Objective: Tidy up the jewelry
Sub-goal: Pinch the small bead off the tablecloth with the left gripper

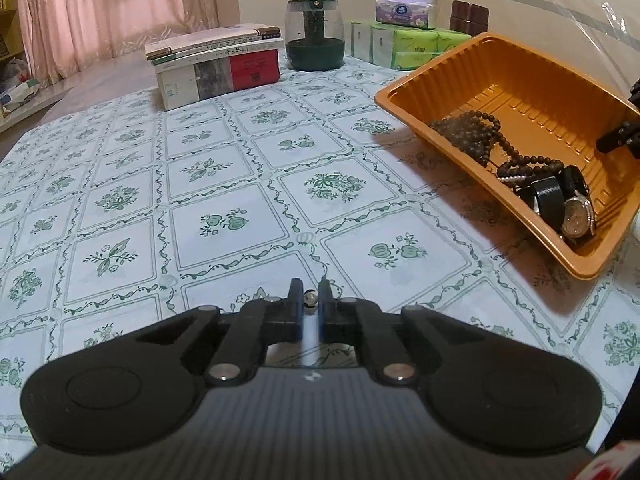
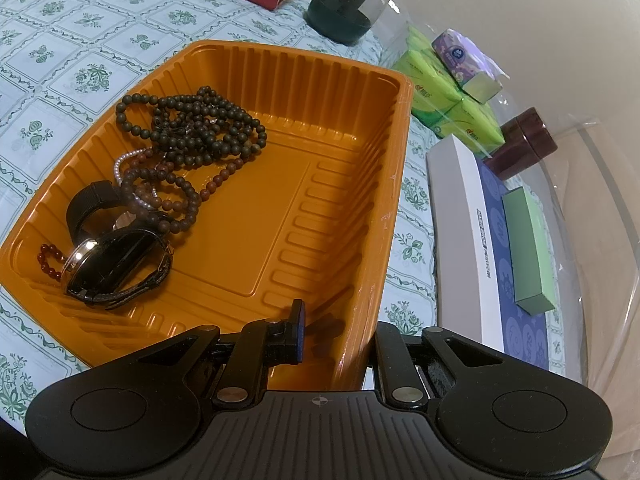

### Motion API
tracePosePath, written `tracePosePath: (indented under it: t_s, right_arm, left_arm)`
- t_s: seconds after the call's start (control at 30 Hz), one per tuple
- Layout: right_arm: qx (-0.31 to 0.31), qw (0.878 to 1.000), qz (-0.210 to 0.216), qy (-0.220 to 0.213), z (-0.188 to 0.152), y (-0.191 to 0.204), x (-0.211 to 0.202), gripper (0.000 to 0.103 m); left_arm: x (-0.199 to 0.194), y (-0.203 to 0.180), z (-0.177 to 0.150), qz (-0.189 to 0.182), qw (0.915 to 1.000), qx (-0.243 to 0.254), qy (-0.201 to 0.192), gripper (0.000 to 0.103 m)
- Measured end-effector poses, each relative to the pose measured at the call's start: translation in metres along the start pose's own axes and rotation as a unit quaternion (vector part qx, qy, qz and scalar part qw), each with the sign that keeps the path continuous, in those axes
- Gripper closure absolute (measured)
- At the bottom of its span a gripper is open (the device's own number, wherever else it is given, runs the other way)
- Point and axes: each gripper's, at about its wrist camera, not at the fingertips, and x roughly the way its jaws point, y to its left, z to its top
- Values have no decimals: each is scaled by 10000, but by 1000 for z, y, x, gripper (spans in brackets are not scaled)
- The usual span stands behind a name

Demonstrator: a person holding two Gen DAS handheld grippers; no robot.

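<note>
While the left tongs [image 1: 311, 292] hang low over the flowered tabletop [image 1: 224, 184], their 2 fingers are pinched together on a small pale bead [image 1: 310, 299] that shows in the narrow slit between the tips; what the bead belongs to cannot be made out. Well off to the right of them sits an orange plastic tray [image 1: 460, 76], tilted so that its near corner dips toward the camera. The right tongs [image 2: 332, 320] are clamped on the near right wall of that tray [image 2: 396, 184]: 1 finger [image 2: 298, 334] with a blue pad stands inside the tray, and the other is hidden behind the wall, outside it. Jewelry lies gathered in the left half of the tray: a heap of dark bead strings [image 2: 192, 124], a reddish-brown bead bracelet [image 2: 180, 196] and a thin strand of white pearls [image 2: 120, 168] tangled under it, 2 wristwatches [image 2: 116, 268] with black straps at the low end, and a short loop of red beads [image 2: 50, 260] touching the watch face. The right half of the tray is bare ribbed plastic. At the far edge of the tabletop stand a stack of books [image 1: 216, 64], a dark green jar [image 1: 316, 32], green tissue packs [image 1: 404, 46] with a purple pack on top, and a brown pot [image 1: 470, 16].
</note>
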Motion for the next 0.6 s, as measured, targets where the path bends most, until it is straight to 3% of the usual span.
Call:
tracePosePath:
  t_s: [0.6]
  right_arm:
    - [-11,10000,9,-10,0,-1,0,88]
  left_arm:
    - [-14,-15,6,-237,9997,29,-25,98]
